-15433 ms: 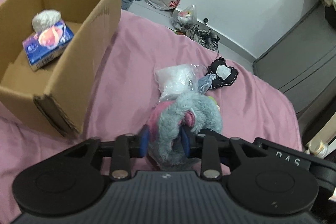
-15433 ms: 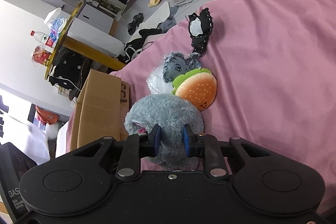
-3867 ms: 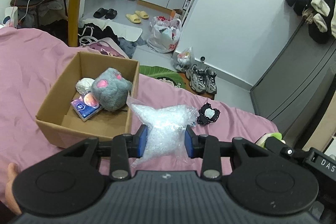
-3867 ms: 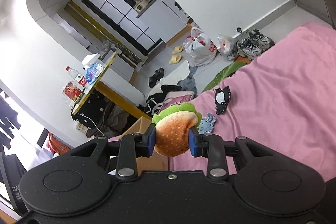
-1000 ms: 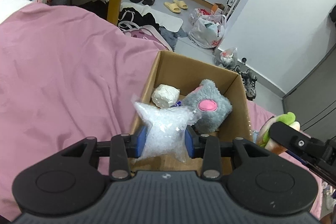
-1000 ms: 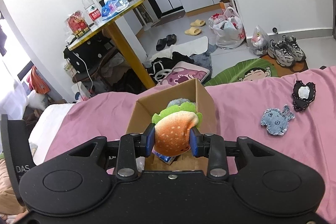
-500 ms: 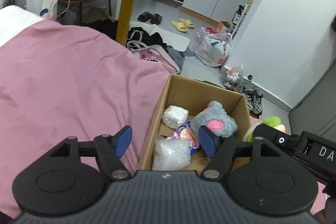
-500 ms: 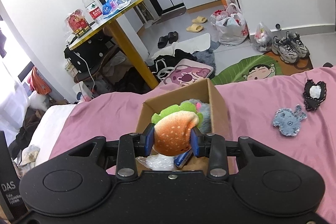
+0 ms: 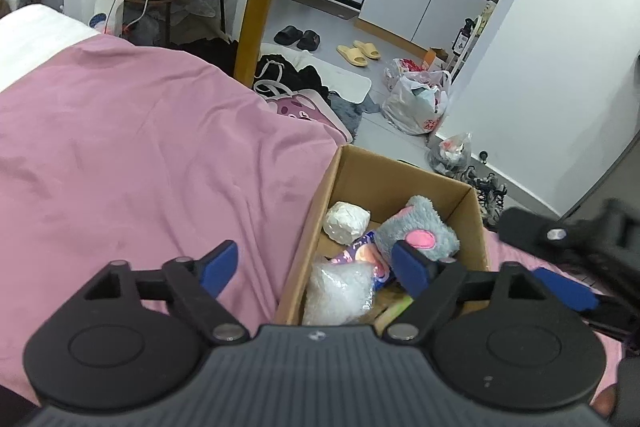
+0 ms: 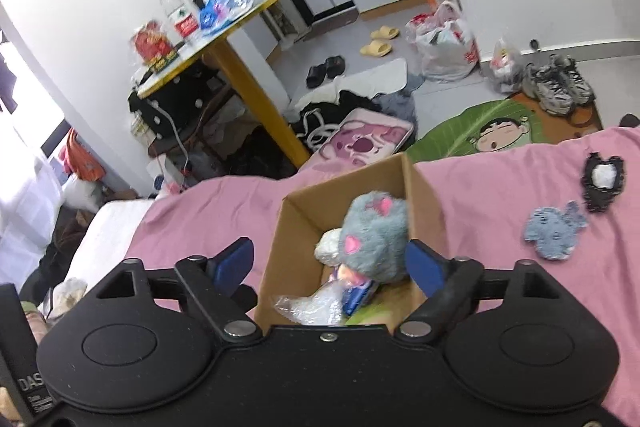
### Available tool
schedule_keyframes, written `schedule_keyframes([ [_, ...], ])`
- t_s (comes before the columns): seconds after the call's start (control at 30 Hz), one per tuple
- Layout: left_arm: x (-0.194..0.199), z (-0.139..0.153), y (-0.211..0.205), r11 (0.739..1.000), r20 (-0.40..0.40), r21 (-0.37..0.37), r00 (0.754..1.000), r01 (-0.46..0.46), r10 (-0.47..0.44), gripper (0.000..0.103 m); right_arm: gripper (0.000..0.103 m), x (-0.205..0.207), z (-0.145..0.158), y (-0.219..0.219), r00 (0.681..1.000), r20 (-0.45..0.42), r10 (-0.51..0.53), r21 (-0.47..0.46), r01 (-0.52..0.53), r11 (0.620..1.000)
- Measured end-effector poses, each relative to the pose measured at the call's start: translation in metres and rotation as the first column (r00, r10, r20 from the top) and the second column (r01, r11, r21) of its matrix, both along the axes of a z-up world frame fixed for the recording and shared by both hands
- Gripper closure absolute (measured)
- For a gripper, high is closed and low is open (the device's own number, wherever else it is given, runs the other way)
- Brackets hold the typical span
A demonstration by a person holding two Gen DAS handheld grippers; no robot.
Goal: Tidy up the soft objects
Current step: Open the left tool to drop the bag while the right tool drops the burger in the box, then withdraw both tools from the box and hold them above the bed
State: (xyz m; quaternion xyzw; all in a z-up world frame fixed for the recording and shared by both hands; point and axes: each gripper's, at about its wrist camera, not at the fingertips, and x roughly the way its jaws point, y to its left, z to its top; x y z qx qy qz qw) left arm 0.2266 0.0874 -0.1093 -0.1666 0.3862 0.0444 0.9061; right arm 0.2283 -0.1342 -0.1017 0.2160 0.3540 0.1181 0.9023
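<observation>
Right wrist view: both grippers, left gripper and right gripper, are opening empty over the brown cardboard box; release step. Next: fetch the blue denim fabric patch.

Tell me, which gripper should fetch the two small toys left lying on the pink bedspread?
Probably the right gripper. Its jaws are opening with nothing held, and its view shows the blue toy and black toy on its right. The left gripper's view shows neither toy.
</observation>
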Motion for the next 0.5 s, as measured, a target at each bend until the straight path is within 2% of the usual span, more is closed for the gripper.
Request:
schedule_keyframes([
  [0.1,-0.004,0.002,-0.004,1.0,-0.007,0.0,1.0,0.009,-0.009,0.011,0.019,-0.01,0.005,-0.015,1.0,0.002,-0.028,0.008,0.028,1.0],
  [0.2,-0.009,0.009,-0.011,0.999,0.0,0.018,0.999,0.05,-0.05,0.009,0.012,-0.023,0.011,-0.029,0.998,0.015,-0.055,0.002,0.055,0.998],
  [0.5,-0.03,0.031,-0.029,0.993,0.02,0.022,0.993,0.118,-0.118,0.003,0.005,-0.049,0.023,-0.055,0.994,0.054,-0.091,0.019,0.09,0.996],
])
